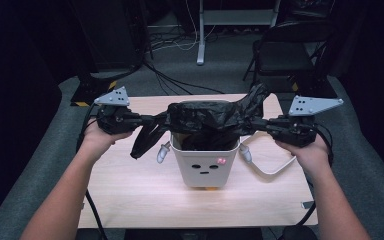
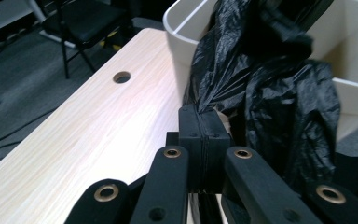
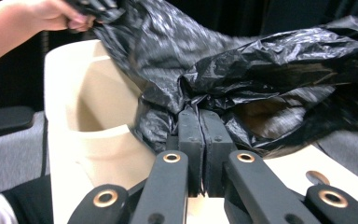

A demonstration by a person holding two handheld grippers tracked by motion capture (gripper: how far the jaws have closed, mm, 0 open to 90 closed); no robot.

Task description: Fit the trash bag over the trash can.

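A black bin bag (image 1: pixel 207 120) lies bunched over the mouth of a small cream bin (image 1: pixel 205 167) at the middle of the table (image 1: pixel 130 200). I have it stretched sideways, its long axis running straight from one hand to the other. My left gripper (image 1: pixel 152 120) is clenched on the bag's left edge, just outside the bin's rim. My right gripper (image 1: pixel 257 124) is clamped on the right edge, about equally near. The bag sits between and slightly below both, so I judge the next move is spreading it outward and down over the rim.
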